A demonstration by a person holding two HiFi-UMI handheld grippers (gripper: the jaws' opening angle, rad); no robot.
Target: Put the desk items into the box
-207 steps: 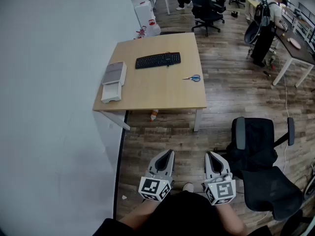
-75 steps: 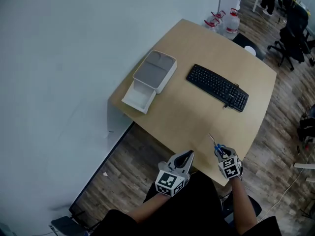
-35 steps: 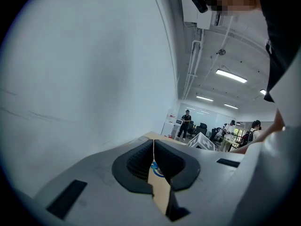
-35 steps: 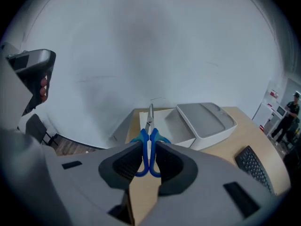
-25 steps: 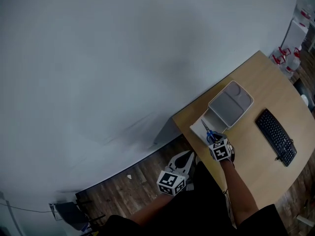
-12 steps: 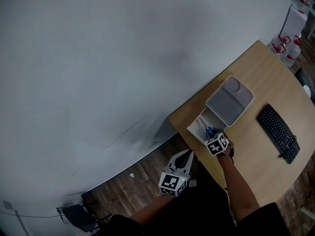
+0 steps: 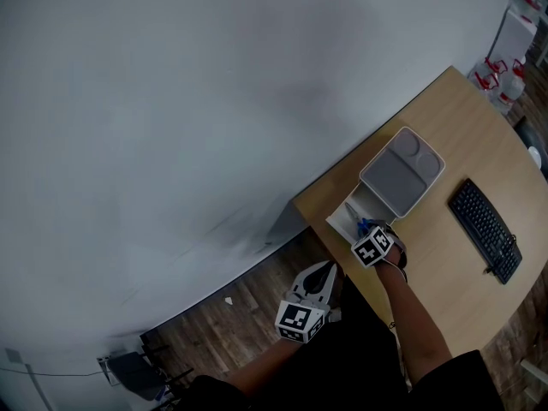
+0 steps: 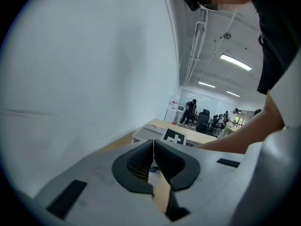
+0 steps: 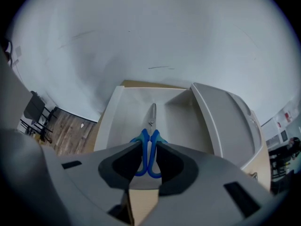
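My right tongs (image 9: 148, 147) point steeply down over the open white box (image 9: 110, 121) at the near left corner of the surface (image 7: 445, 144). Their jaws have just been opening a little, yet the pads touch both blue handle loops of the scissors (image 9: 150, 126), which sit between them. The blade reaches down into the box, along its floor (I cannot tell whether the tip rests on it). A grey lid (image 9: 225, 121) covers the far part of the box. My left tongs (image 8: 153, 147) hang off the near edge of the surface, over the wooden floor (image 7: 248, 306), with jaws pressed together and nothing in them. A black keyboard (image 7: 485, 229) lies well apart, to the right.
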